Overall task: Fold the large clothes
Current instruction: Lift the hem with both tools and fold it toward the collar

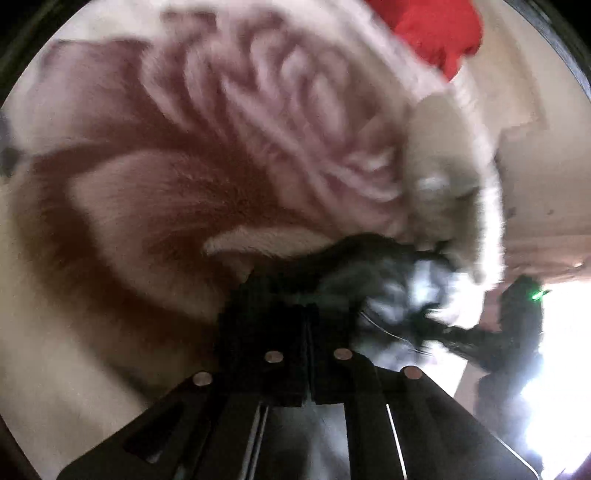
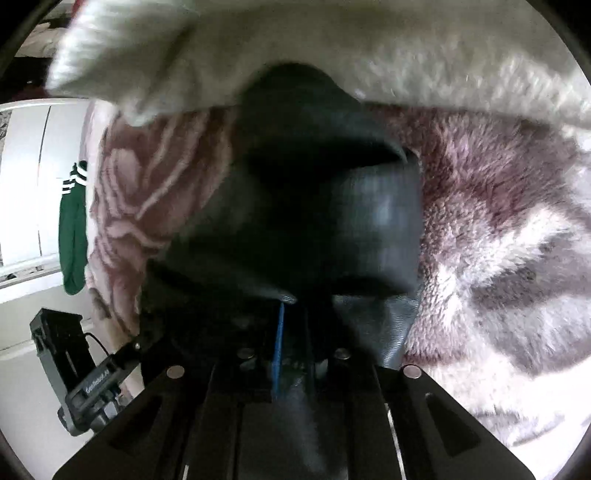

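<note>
A dark garment (image 1: 384, 280) hangs bunched from my left gripper (image 1: 308, 295), whose fingers are pressed together on its edge. It stretches right to my right gripper (image 1: 517, 317), seen blurred at the right. In the right wrist view my right gripper (image 2: 295, 310) is shut on the same dark garment (image 2: 306, 192), which bulges over the fingers and hides their tips. My left gripper (image 2: 96, 384) shows at the lower left there. A cream knit garment (image 2: 332, 55) lies across the top.
A fluffy blanket with a maroon and white pattern (image 1: 184, 166) covers the surface below. A red cloth (image 1: 439, 33) lies at the top right. A green garment (image 2: 74, 229) hangs by a white cabinet (image 2: 29, 184).
</note>
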Tool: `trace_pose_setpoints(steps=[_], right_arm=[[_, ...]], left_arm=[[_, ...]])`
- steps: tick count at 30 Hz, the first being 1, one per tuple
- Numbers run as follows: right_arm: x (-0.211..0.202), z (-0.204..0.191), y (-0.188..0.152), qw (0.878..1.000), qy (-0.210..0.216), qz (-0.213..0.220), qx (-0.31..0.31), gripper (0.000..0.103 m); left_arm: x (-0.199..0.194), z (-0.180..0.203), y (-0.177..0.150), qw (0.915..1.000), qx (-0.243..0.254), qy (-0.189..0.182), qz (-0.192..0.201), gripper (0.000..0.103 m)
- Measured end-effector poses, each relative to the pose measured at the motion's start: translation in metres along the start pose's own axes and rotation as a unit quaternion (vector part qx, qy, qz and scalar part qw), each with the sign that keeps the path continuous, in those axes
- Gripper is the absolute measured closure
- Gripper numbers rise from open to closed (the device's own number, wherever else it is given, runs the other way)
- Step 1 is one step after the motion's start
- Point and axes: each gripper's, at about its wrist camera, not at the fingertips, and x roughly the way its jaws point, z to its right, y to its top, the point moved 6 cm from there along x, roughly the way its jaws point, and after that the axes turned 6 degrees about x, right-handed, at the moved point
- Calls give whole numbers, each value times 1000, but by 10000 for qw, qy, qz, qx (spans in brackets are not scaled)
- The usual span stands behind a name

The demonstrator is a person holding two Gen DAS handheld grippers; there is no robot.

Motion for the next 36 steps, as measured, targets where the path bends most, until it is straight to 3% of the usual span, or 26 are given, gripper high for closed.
trace_pose_setpoints(steps=[1, 4, 6, 8, 11, 15, 21, 24, 27, 28, 29, 30, 31, 32, 33, 36], right_arm=[[-11, -5, -10, 9999, 87, 33, -91, 91], [-28, -18, -54, 9983, 442, -196, -325, 91], [-30, -17, -81, 9974, 559, -332, -309, 91], [-25, -11, -98, 9971, 602, -412, -205, 91], [1, -2, -117, 9962, 559, -666, 26, 91], [33, 0, -116, 9981, 124, -607, -46, 92], [66, -8, -109, 9963, -694, -480, -160, 97], [64, -14, -110, 9958, -758, -476, -214, 97], [34, -14, -119, 9978, -276, -568, -219, 92], [25, -14, -124, 9980, -91, -592, -211, 85], [14, -12, -132, 9977, 142, -635, -174, 59], [6, -8, -142, 9974, 326, -638, -129, 44], [-3, -3, -153, 9970, 456, -621, -97, 27], [-7, 4, -165, 9963, 544, -660, -74, 27], [-7, 14, -183, 9951, 616, -771, -3, 27], [8, 41, -219, 9913, 769, -1041, 221, 27]], left_arm=[[-24, 10, -10, 9997, 68, -157, 195, 100], [-56, 33, -52, 9984, 411, -64, 379, 100], [-43, 38, -75, 9988, 461, 132, 123, 100], [-15, 20, -96, 9968, 419, 636, -253, 100], [15, -19, -103, 9979, -124, 557, -316, 99], [30, -29, -98, 9985, -146, 439, -291, 99], [35, -51, -98, 9985, -446, -238, -200, 98], [20, -34, -100, 9993, -283, -108, -236, 99], [-14, -9, -103, 9999, 76, 22, -100, 99], [-33, -1, -107, 9996, 267, 134, 8, 99], [-41, 1, -110, 9992, 349, 166, 62, 98], [-55, 3, -117, 9987, 452, 185, 144, 93], [-66, 1, -126, 9987, 447, 203, 149, 75], [-72, -5, -133, 9989, 402, 202, 132, 60], [-79, -12, -142, 9992, 332, 192, 119, 33], [-80, -42, -175, 9992, -29, 411, 16, 31]])
